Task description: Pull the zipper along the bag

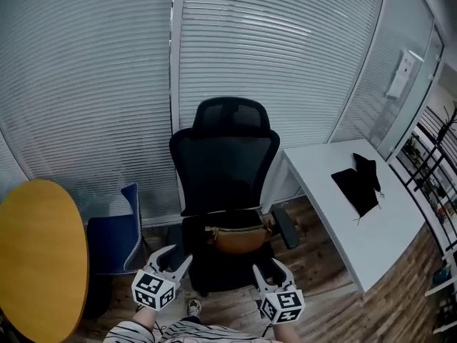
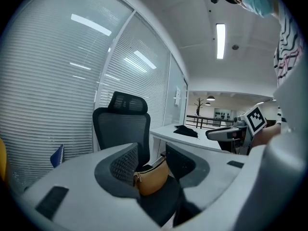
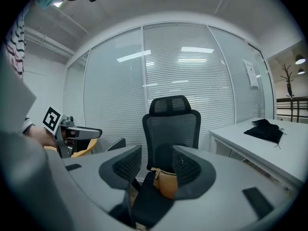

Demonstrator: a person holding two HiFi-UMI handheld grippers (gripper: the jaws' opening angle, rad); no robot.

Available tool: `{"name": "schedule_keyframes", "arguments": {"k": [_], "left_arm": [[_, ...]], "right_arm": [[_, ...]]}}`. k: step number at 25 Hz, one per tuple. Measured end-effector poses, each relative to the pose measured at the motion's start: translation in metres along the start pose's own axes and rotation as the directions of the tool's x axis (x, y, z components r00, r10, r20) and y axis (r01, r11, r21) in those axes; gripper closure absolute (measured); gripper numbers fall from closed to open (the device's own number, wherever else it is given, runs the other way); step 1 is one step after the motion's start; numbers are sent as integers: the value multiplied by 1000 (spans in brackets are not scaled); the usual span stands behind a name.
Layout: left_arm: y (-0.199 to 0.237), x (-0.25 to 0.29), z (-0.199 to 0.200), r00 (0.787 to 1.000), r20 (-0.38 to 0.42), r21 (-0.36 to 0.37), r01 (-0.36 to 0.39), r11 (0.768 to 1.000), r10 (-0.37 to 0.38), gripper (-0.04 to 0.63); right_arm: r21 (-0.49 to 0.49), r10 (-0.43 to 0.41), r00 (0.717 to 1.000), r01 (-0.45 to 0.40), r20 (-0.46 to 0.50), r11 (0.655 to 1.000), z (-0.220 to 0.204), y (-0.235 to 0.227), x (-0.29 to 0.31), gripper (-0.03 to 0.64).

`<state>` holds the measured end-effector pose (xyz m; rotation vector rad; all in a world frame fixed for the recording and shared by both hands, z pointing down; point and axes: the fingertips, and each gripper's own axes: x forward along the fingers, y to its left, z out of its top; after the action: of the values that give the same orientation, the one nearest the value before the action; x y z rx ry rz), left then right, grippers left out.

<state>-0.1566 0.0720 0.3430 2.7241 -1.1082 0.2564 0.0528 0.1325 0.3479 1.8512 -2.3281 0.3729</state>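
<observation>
A brown waist bag (image 1: pixel 239 238) lies across the seat of a black office chair (image 1: pixel 225 159). Both grippers hover short of the chair's front edge, apart from the bag. My left gripper (image 1: pixel 178 256) is at the seat's left front, its jaws open and empty. My right gripper (image 1: pixel 268 266) is at the seat's right front, also open with nothing in it. In the left gripper view the bag (image 2: pixel 151 179) shows beyond the open left gripper (image 2: pixel 147 160). In the right gripper view the bag (image 3: pixel 166 183) shows beyond the open right gripper (image 3: pixel 156 165). I cannot make out the zipper.
A white desk (image 1: pixel 371 227) with a black cloth (image 1: pixel 360 184) stands to the right of the chair. A round yellow table (image 1: pixel 36 256) and a blue chair (image 1: pixel 118 238) are on the left. Glass walls with blinds close the back. A shelf (image 1: pixel 435 184) is far right.
</observation>
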Motion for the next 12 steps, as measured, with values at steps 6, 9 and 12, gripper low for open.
{"name": "schedule_keyframes", "arguments": {"k": [6, 9, 12], "left_arm": [[34, 41, 8, 997, -32, 21, 72, 997, -71, 437], [49, 60, 8, 993, -49, 23, 108, 994, -107, 437], [60, 78, 5, 987, -68, 20, 147, 989, -145, 437]], "right_arm": [[23, -56, 998, 56, 5, 998, 6, -2, 42, 420], [27, -84, 996, 84, -1, 996, 4, -1, 60, 421], [18, -111, 994, 111, -15, 994, -1, -2, 76, 421]]}}
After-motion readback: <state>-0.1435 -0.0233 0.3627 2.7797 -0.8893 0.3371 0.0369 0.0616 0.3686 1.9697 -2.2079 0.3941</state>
